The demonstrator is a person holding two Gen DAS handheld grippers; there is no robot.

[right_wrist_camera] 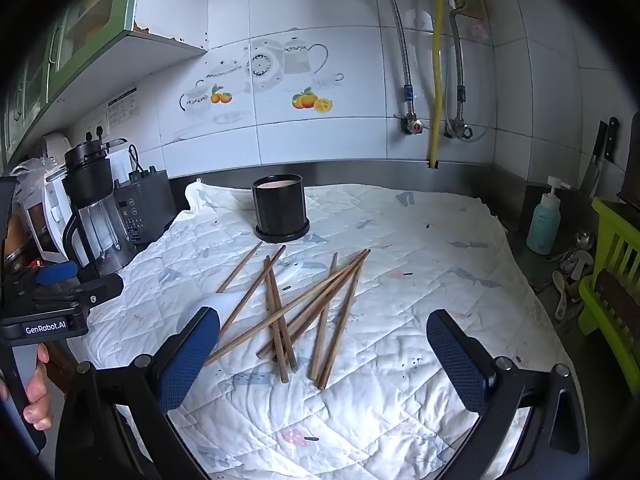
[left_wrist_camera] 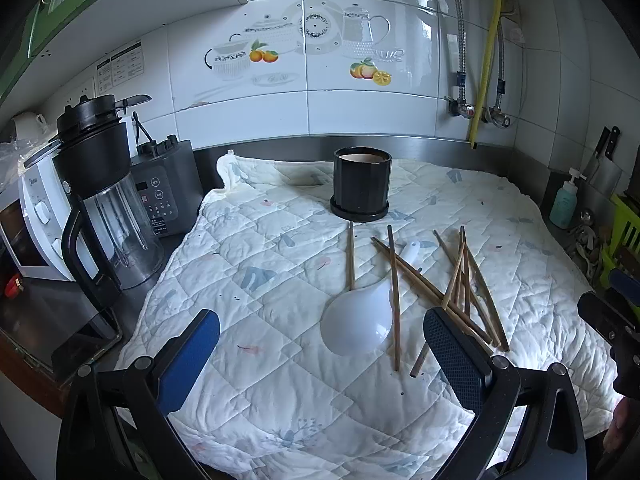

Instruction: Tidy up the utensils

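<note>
Several brown wooden chopsticks [left_wrist_camera: 466,280] lie scattered on the quilted white cloth [left_wrist_camera: 260,264], also in the right wrist view [right_wrist_camera: 304,312]. A white ladle [left_wrist_camera: 360,322] lies among them, bowl toward me; its handle [right_wrist_camera: 290,272] shows under the sticks. A black ribbed holder cup [left_wrist_camera: 362,182] stands on a saucer behind them, also in the right wrist view [right_wrist_camera: 280,210]. My left gripper [left_wrist_camera: 320,344] is open and empty just before the ladle. My right gripper [right_wrist_camera: 322,344] is open and empty over the near ends of the chopsticks.
A blender jug [left_wrist_camera: 100,200] and its grey base [left_wrist_camera: 168,192] stand at the left, with a white microwave [left_wrist_camera: 36,232]. A soap pump bottle [right_wrist_camera: 544,220], spoons and a green rack [right_wrist_camera: 612,280] are at the right. Tiled wall with pipes [right_wrist_camera: 436,80] behind.
</note>
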